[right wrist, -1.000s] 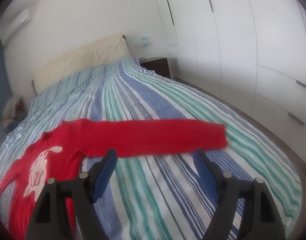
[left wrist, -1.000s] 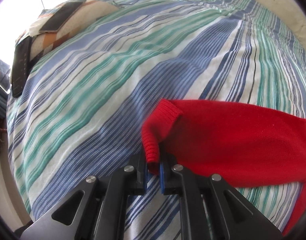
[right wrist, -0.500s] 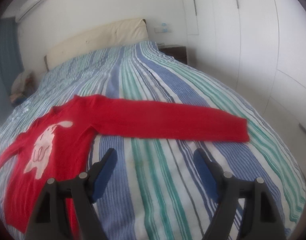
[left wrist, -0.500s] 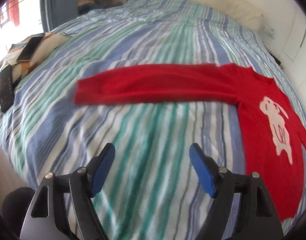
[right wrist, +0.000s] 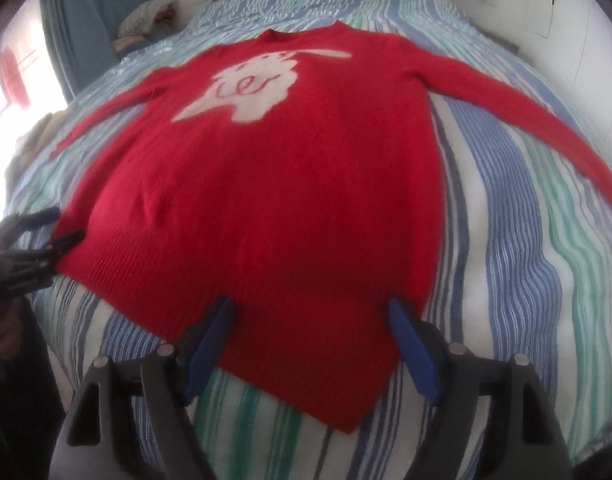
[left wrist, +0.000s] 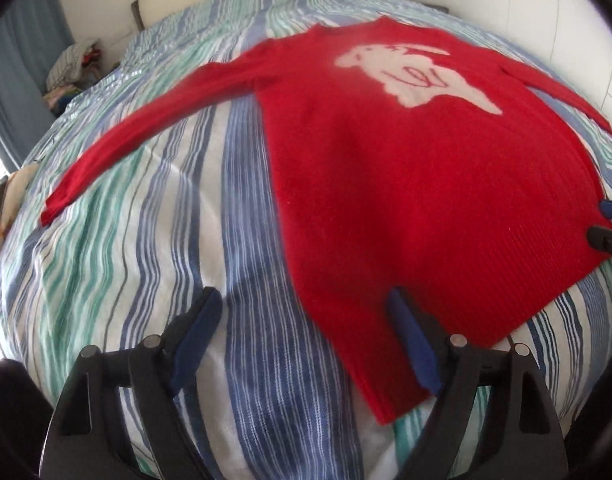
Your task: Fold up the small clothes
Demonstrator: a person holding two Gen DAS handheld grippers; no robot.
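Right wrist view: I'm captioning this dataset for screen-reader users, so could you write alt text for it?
A red sweater with a white animal motif lies flat, sleeves spread, on a striped bedspread. The open right gripper hovers at its hem, while the left gripper sits at the hem's left corner.

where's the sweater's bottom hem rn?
The red sweater lies spread flat on the striped bedspread; its hem is nearest both cameras, just ahead of the open left gripper and open right gripper.
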